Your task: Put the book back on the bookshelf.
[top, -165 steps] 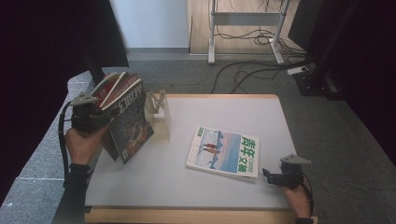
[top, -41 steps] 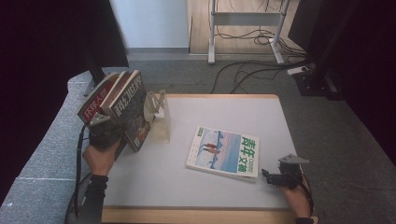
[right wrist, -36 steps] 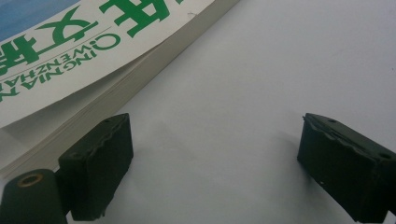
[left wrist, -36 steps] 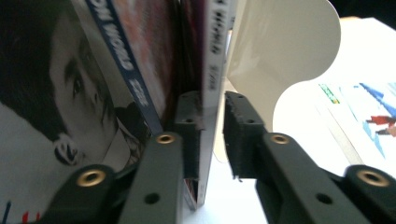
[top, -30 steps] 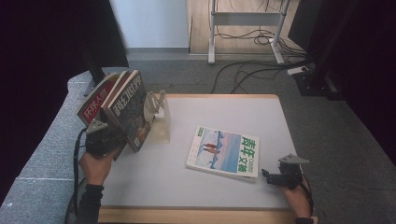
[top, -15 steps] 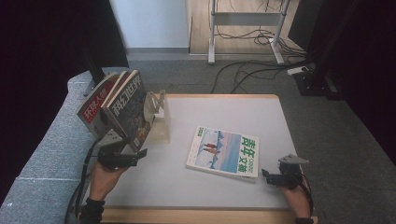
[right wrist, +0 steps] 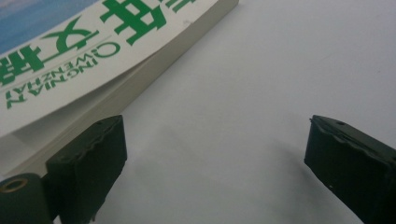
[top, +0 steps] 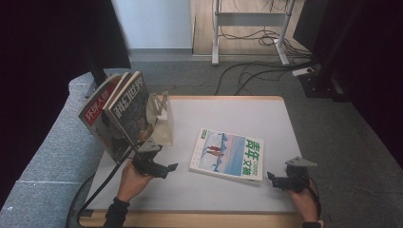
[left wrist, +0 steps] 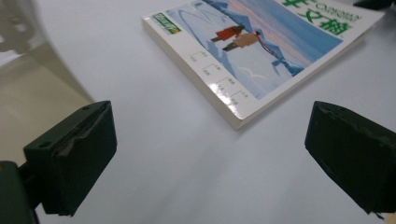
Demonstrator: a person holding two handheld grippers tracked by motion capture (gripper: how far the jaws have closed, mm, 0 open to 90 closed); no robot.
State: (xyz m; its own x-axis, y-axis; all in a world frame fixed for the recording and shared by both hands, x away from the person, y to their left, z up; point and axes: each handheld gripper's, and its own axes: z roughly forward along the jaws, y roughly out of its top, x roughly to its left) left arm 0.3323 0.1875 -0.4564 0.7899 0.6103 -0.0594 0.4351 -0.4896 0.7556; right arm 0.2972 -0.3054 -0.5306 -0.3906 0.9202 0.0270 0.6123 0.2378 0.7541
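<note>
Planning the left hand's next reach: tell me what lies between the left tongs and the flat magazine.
Nothing: in the left gripper view, bare white table runs from the open left tongs to the flat magazine. The high view agrees.

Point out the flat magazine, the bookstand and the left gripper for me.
flat magazine (top: 228, 153): high view, middle of its cover.
bookstand (top: 163, 124): high view, its pale upright plate.
left gripper (top: 167, 169): high view, midway between its open jaws.
</note>
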